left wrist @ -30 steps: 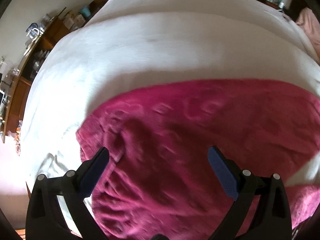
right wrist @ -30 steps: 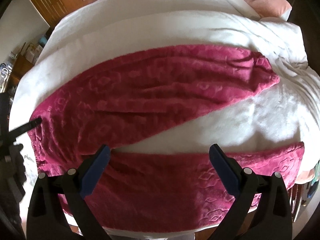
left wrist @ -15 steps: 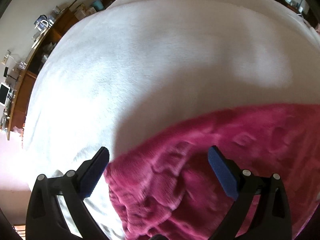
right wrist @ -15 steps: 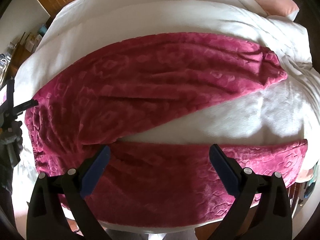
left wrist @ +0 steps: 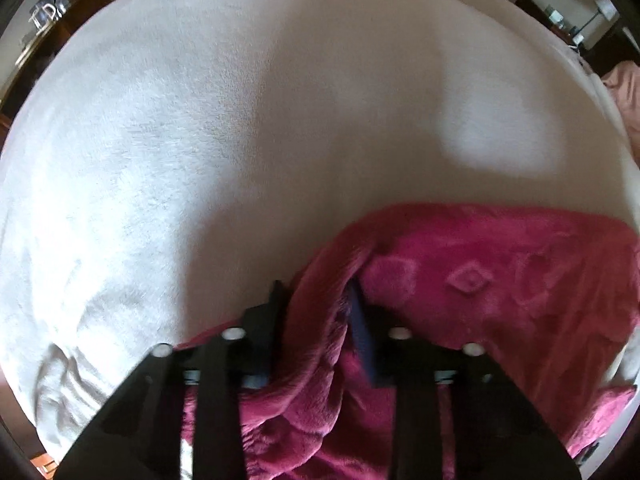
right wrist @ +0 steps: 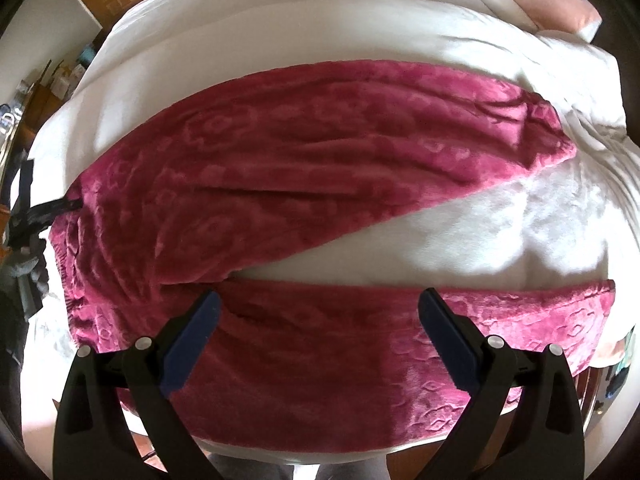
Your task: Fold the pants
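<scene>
Crimson fleece pants point(right wrist: 304, 168) with an embossed pattern lie spread on a white bed, the two legs forming a V that opens to the right. My left gripper point(left wrist: 316, 304) is shut on the waist corner of the pants point(left wrist: 460, 280) at the far left; it also shows in the right wrist view point(right wrist: 68, 204). My right gripper point(right wrist: 320, 312) is open and empty, hovering above the near leg point(right wrist: 360, 352) close to the crotch.
The white bed cover point(left wrist: 240, 120) fills the area beyond the pants. A pink pillow point(right wrist: 552, 4) lies at the far right head end. A wooden shelf with clutter point(left wrist: 44, 16) stands left of the bed. The bed's near edge point(right wrist: 320, 452) is just below my right gripper.
My left gripper slid to the waist corner and closed on the fabric. My right gripper stayed open, shifting slightly closer over the near leg.
</scene>
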Tool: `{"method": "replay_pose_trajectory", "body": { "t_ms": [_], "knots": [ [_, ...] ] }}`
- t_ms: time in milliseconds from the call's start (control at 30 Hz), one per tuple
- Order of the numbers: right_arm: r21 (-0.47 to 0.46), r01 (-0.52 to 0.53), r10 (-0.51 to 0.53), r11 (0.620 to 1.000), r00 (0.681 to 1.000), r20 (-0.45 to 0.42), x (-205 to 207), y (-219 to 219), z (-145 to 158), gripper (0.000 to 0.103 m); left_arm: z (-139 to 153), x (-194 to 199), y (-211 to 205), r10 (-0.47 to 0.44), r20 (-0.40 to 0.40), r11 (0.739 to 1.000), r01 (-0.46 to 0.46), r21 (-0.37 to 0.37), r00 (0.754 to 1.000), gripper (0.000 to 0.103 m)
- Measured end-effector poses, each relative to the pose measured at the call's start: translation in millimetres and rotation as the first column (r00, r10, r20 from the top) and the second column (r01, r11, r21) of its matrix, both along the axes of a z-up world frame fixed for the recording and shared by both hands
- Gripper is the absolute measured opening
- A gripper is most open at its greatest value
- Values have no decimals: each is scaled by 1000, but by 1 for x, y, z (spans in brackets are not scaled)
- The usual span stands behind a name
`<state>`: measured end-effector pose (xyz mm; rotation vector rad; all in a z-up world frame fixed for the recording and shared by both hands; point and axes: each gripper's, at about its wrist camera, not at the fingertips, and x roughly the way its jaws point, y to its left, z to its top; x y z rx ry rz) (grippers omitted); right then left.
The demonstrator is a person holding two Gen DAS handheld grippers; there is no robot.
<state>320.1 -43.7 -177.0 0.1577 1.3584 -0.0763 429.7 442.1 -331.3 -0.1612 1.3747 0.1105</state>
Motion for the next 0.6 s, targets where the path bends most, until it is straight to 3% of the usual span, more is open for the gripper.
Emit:
{"method": "replay_pose_trajectory", "body": {
  "t_ms": [167,600],
  "knots": [
    [-16,84,-83,996,996,22,14,-50,0,100,19,-18,9,1,37,1000,-1,-22,999,16],
    [27,315,-315,949,949,2,116,-216,-19,100,60,-61,20,65,76,998,-66,10,995,15]
  ]
}}
